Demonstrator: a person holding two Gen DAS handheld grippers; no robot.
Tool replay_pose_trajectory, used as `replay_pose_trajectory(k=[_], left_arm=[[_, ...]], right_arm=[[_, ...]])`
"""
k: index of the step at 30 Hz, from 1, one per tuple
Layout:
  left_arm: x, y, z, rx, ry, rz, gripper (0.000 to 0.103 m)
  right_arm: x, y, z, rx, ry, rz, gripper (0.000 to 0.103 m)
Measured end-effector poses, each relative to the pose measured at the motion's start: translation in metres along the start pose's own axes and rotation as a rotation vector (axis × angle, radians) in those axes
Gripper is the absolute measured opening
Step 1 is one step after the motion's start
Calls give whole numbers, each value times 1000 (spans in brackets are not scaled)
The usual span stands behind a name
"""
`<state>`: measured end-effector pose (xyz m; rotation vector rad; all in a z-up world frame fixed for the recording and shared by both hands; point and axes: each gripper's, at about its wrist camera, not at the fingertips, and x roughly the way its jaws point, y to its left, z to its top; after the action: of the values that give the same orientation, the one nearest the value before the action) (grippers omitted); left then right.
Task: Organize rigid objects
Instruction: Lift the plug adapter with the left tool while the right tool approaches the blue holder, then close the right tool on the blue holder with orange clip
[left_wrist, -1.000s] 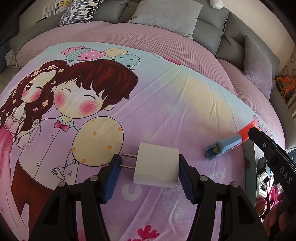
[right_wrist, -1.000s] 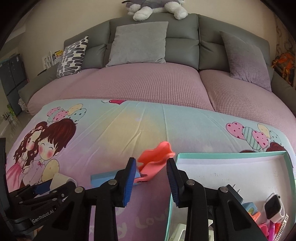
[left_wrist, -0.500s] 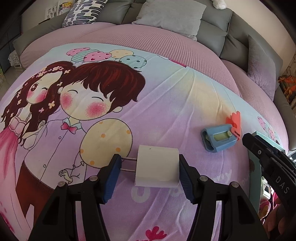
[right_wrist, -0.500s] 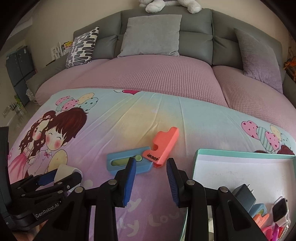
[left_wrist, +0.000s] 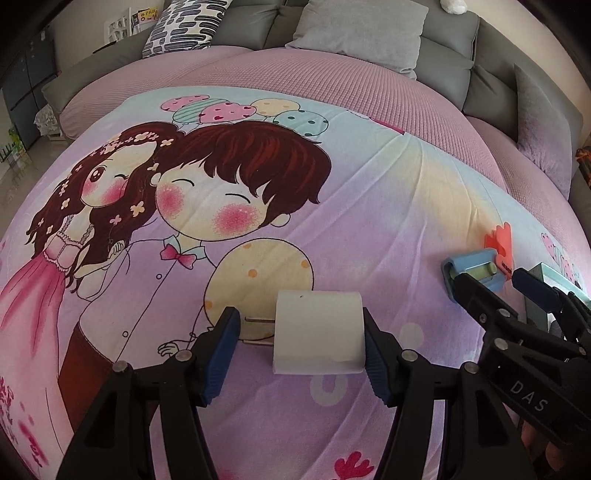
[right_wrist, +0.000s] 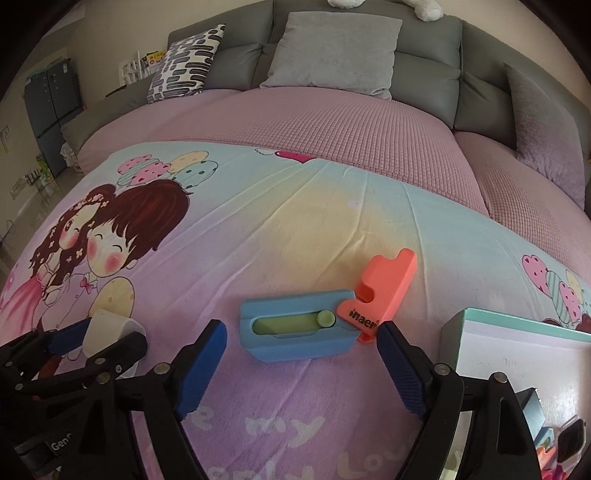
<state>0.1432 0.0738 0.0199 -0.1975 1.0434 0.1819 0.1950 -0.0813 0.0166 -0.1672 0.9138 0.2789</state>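
White plastic plug adapter (left_wrist: 317, 332), blocky with two metal prongs (left_wrist: 256, 330) sticking out toward nine o'clock, lies on the cartoon-printed bedsheet (left_wrist: 369, 206) between the jaws of the left gripper (left_wrist: 301, 350). The right pad looks to touch the body; the left pad stands at the prong tips with a sliver of gap, so I cannot tell whether it is truly clamped.

The second task item, a blue plastic folding toy knife with an orange blade (right_wrist: 299, 325), rests flat on the sheet just ahead of the right gripper (right_wrist: 299, 369), its orange blade (right_wrist: 384, 288) angled toward one o'clock. That gripper's jaws have just been opening and now stand wide, nothing pinched between them; the blue handle sits beyond the fingertips. At four o'clock in the right wrist view is the teal-rimmed cardboard box (right_wrist: 517, 326), already holding small items.

The step in hand appears to be the reach for the toy knife. The next move likely calls for advancing the right gripper so the pads straddle the blue handle across its narrow side, then closing. The protruding blade could catch the right-hand pad.
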Motion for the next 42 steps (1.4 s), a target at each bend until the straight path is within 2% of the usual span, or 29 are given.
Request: replay_pose_trajectory(k=[5, 8, 9, 10, 12, 23, 26, 27, 28, 31, 36, 37, 38, 39, 42], left_arm=[[1, 2, 1, -1, 5, 6, 65], [3, -4, 0, 41, 9, 40, 66], [4, -5, 0, 47, 9, 48, 68], [4, -5, 0, 46, 10, 58, 79], [8, -2, 0, 37, 23, 89, 90], [9, 1, 0, 8, 8, 87, 90], [6, -1, 0, 15, -1, 62, 77], [5, -3, 1, 20, -7, 53, 66], [4, -6, 2, 26, -12, 42, 59], [3, -9, 1, 42, -12, 33, 59], [-3, -6, 2, 12, -18, -32, 59], [-5, -5, 3, 6, -23, -47, 59], [-8, -5, 3, 0, -30, -59, 59], [-11, -5, 4, -4, -40, -67, 59], [-23, -5, 7, -15, -74, -90, 59]], right_arm=[[12, 0, 1, -12, 14, -33, 92], [18, -1, 2, 5, 35, -25, 92], [20, -2, 1, 18, 39, -21, 92], [20, -3, 1, 29, 34, -19, 92], [19, -5, 0, 42, 27, -20, 90], [14, -5, -3, 67, 5, -21, 88], [9, -7, -5, 89, -7, -1, 88], [7, -7, -6, 95, -13, 4, 88], [5, -8, -7, 98, -19, 5, 88], [-3, -10, -9, 108, -39, -12, 88], [-21, -18, -9, 166, -87, -14, 87], [-26, -20, -10, 175, -101, -17, 84], [-32, -22, -10, 183, -116, -15, 64], [-38, -24, -11, 197, -131, -23, 57], [-46, -32, -13, 236, -135, -26, 56]])
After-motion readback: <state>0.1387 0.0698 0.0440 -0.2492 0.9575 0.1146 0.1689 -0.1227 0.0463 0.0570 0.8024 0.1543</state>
